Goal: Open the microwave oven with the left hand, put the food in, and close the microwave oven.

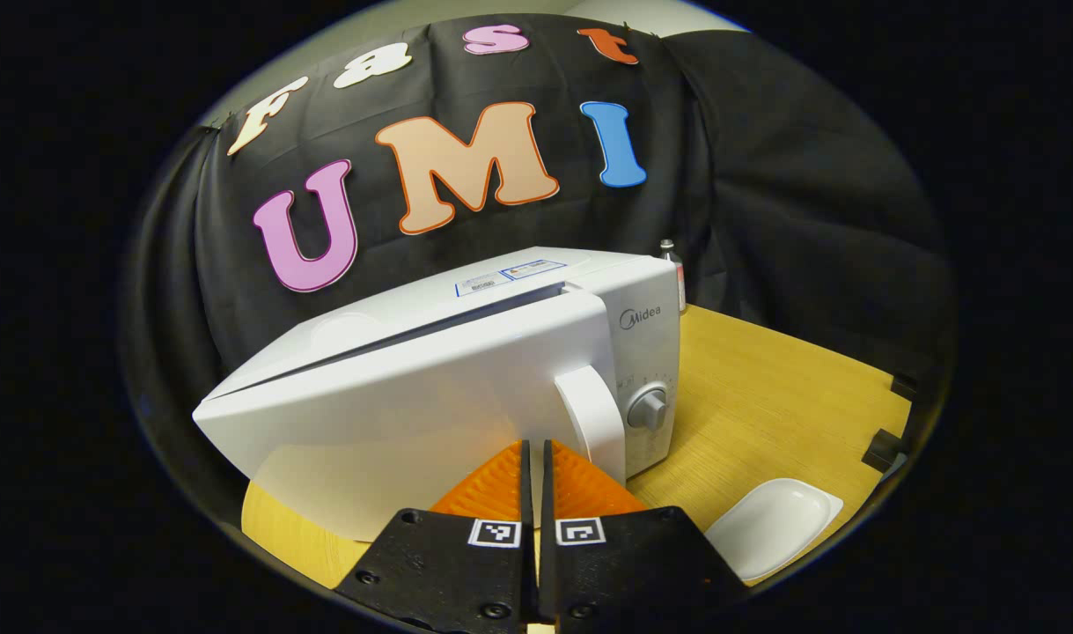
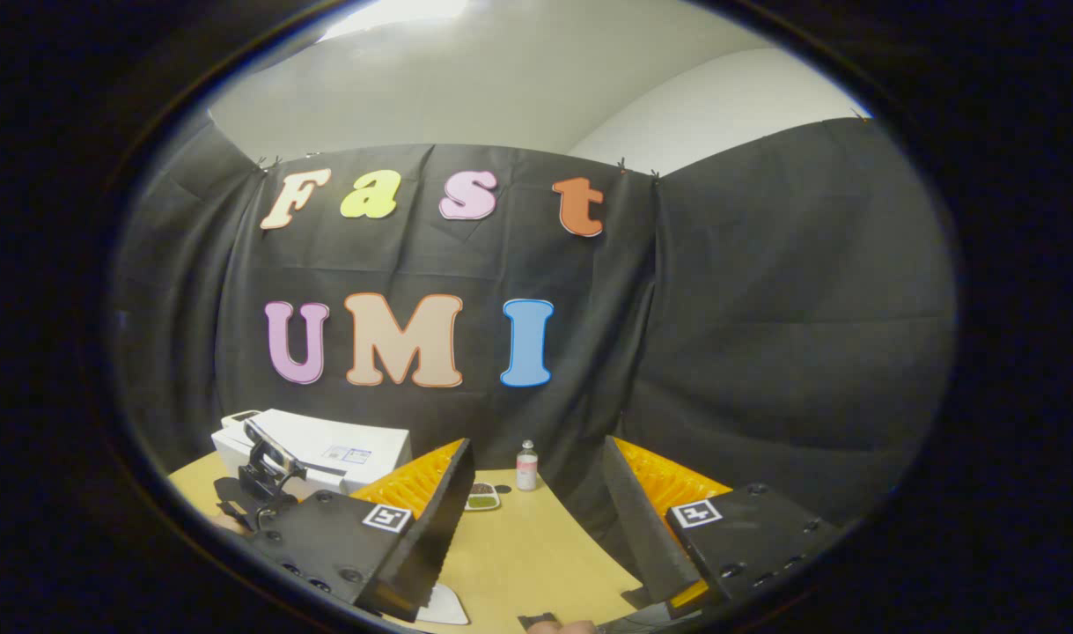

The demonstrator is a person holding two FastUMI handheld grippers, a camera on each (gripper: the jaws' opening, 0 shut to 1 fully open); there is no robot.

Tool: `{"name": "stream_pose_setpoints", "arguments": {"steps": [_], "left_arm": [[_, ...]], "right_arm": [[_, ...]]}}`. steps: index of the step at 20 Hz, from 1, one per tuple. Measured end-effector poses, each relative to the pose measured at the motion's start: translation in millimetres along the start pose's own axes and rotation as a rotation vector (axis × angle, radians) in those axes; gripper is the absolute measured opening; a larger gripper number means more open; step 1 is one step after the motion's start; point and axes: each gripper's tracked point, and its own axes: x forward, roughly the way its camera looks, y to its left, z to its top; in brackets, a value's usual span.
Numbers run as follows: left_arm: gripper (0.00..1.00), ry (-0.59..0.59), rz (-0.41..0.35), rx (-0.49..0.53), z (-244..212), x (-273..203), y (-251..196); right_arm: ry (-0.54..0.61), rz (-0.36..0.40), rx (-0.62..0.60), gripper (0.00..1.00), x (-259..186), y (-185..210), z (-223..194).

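Two closed fingers near microwave door edge

Recording booth, black cloth wall, wooden table

1. Microwave sits on the bench, landmark for all below.
2. Left gripper view: left tongs directly in front of the microwave door, just beside its handle.
3. Knob on the microwave's front panel, right of the handle.
4. Dish on the bench, right of and in front of the microwave.
5. Bottle behind the microwave's right rear corner.
6. Right gripper view: microwave far left; bottle to its right, small plate between them on the bench.
7. Right tongs well right of the microwave, above the bench.
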Motion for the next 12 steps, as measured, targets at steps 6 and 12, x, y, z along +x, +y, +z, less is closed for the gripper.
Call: {"name": "stream_pose_setpoints", "arguments": {"steps": [6,12], "left_arm": [[0.0,-0.002,-0.018,-0.044,4.1,8.5,0.2],[0.0,0.004,-0.006,-0.055,4.1,16.0,5.3]], "right_arm": [[0.002,0.007,-0.008,0.87,9.0,3.5,-5.9],[0.017,0.034,0.032,0.91,20.9,16.4,-10.2]]}}
